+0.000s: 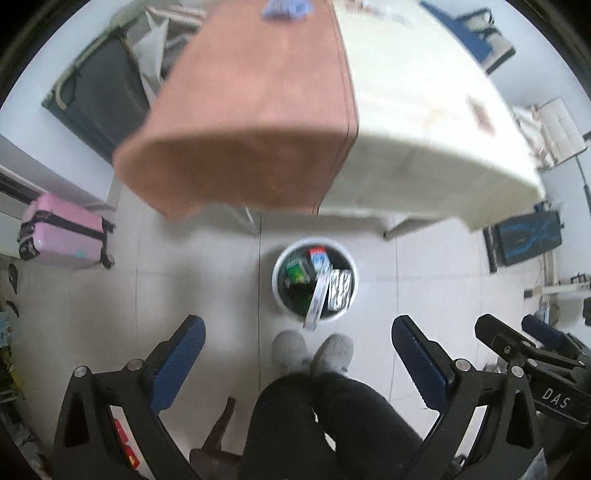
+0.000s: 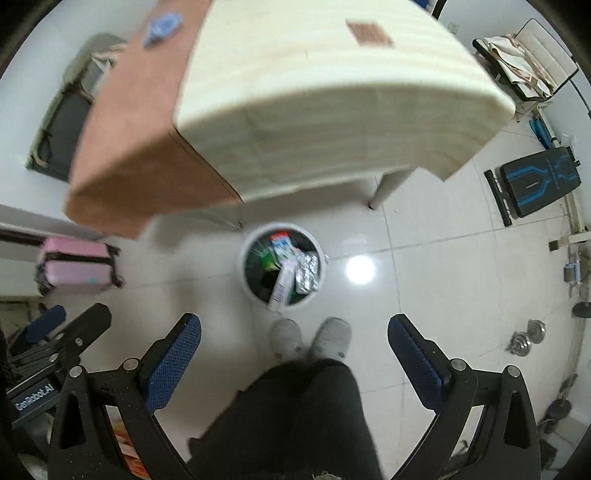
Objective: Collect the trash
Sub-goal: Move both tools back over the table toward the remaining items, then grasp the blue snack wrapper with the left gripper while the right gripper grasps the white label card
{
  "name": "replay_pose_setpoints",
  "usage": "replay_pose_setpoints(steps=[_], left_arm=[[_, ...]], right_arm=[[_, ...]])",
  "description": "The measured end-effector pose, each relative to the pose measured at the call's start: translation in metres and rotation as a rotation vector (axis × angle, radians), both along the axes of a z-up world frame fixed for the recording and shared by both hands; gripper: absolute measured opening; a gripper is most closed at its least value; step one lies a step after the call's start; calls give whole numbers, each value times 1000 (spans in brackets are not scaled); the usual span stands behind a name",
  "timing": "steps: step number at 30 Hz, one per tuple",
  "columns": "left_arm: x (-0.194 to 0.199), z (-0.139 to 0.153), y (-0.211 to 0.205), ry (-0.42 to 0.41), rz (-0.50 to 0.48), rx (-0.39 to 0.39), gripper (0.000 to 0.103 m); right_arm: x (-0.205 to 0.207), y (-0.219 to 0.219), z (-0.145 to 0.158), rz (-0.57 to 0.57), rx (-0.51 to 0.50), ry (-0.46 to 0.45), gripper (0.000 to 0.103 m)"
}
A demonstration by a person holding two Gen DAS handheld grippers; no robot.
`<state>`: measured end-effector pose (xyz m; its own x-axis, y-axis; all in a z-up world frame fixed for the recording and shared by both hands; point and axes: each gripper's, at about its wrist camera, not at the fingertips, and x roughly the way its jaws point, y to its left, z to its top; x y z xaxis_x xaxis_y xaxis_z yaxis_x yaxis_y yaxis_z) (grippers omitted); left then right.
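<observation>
White glossy floor tiles (image 1: pixel 184 280) fill the lower half of both views, and on them, just in front of the person's grey slippers (image 1: pixel 312 350), stands a round white plastic bin with a dark liner (image 1: pixel 277 284). It sits close to the near edge of the worktop (image 1: pixel 424 122), which is draped in a cream striped cloth with a terracotta-brown cloth (image 1: pixel 240 122) over its left part. That spot looks chosen so that litter lifted off the worktop needs only a short drop.

Trash is already in the bin: a green carton (image 1: pixel 298 273), a red-and-blue-printed white box (image 1: pixel 318 258), a silver foil blister pack (image 1: pixel 340 288) and a long white tube box (image 1: pixel 317 301) that leans against the near rim and pokes out over it, apparently too long to lie flat.

Both tools hang above the person's dark-trousered legs, pointing down at the bin. The left gripper (image 1: pixel 298 354) is spread wide with nothing between its blue pads, and so is the right gripper (image 2: pixel 294 350). Empty and apart, they suggest a drop is done.

A small blue crumpled item (image 2: pixel 162 26) and a reddish-brown flat square (image 2: pixel 369 33) lie on the far worktop, too blurred to identify; they may be the next pickings.
</observation>
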<state>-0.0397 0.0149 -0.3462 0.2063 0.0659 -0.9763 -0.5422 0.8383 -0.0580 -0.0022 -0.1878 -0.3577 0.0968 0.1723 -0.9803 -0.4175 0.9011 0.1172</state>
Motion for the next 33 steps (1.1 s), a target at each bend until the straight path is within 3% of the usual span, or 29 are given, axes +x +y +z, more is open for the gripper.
replay_pose_setpoints(steps=[5,9,13,16,26,33], left_arm=[[32,51,24,-85,26,81,103],[67,80,51,-122,80,158,103],[119,95,87,-137,155,170,103],[163,95,112,-128,236,172,103],[316,56,158,66,470,278,103],[384,19,195,148,582,252,103]], right_arm=[[37,18,59,-15,93,-39,102],[83,44,93,25,106,-82,102],[150,76,117,116,71,-121,102],[222,110,124,210,28,-144,102],[466,255,78,499,-176,-151,102],[569,345,13,662,-302,-109,102]])
